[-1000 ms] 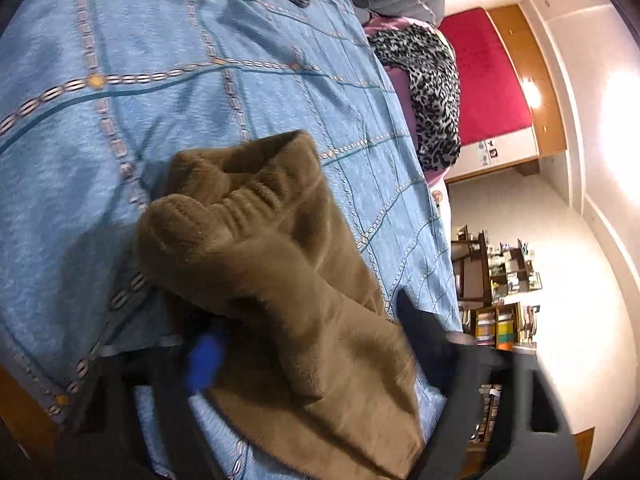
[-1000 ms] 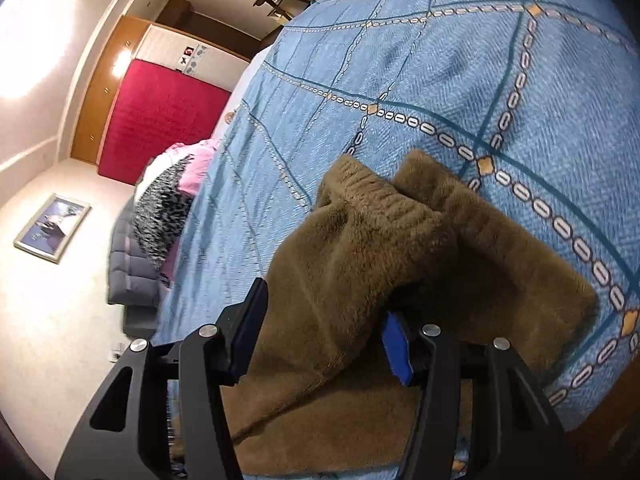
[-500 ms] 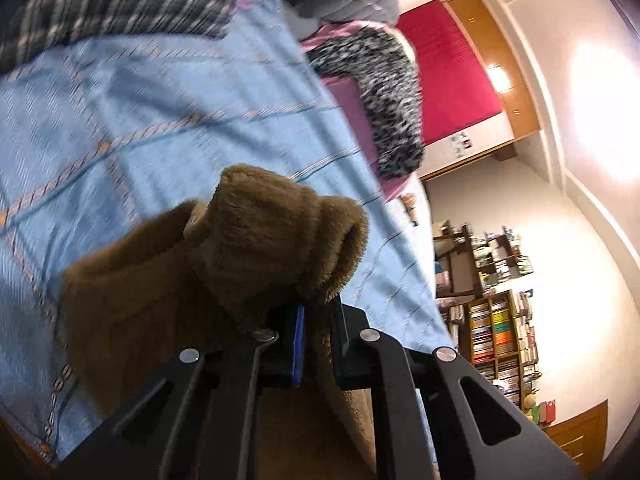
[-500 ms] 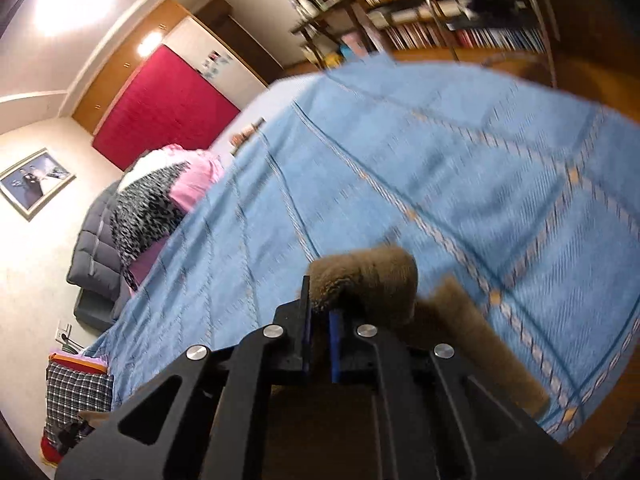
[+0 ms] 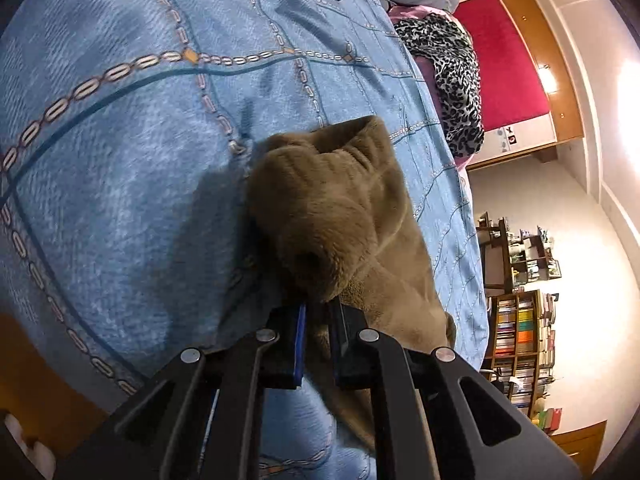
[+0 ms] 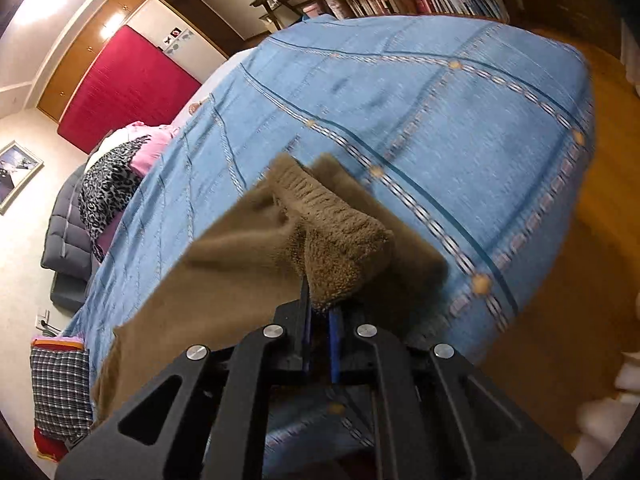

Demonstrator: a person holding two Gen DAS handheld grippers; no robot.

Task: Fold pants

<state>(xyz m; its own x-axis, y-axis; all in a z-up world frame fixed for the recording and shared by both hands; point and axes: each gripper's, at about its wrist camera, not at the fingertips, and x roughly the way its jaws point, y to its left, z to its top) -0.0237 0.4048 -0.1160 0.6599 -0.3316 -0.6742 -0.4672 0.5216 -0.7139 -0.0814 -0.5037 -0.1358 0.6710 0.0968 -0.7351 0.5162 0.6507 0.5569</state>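
Brown fleece pants (image 5: 340,216) lie bunched on a blue patterned bedspread (image 5: 120,140). In the left wrist view my left gripper (image 5: 318,312) is shut on a fold of the fabric near the ribbed waistband, and the cloth bulges out past its fingertips. In the right wrist view the same pants (image 6: 248,264) trail down to the left across the bedspread (image 6: 440,120). My right gripper (image 6: 320,312) is shut on the other end of the ribbed band, which stands up in a thick roll above the blue pads.
A leopard-print cloth (image 5: 456,68) over pink fabric and a dark padded coat (image 6: 64,236) lie at the bed's far side. A plaid pillow (image 6: 60,384) sits at one end. Wooden floor (image 6: 560,320) borders the bed; bookshelves (image 5: 520,344) stand against the wall.
Both grippers went from open around the pants to shut on the waistband. They lifted the fabric, then carried it across the bed and lower toward the bedspread.
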